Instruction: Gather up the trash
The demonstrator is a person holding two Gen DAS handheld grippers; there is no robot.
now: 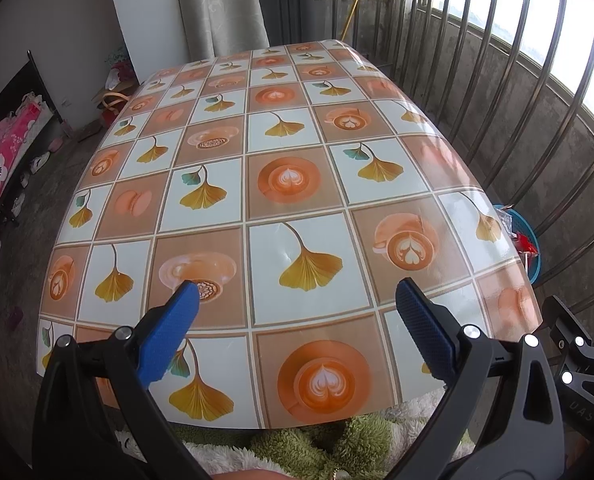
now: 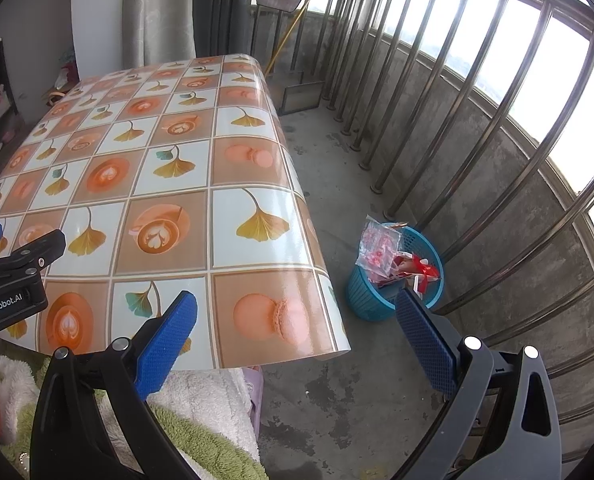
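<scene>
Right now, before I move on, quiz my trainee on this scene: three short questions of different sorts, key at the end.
1. True or false: the left gripper and the right gripper are both open and hold nothing.
2. Where does the bin stand? A) on the table B) on the floor between table and railing C) under the table
3. Fill in: clear and red wrappers stick out of the ____.

Key: 1 true; 2 B; 3 bin
</scene>
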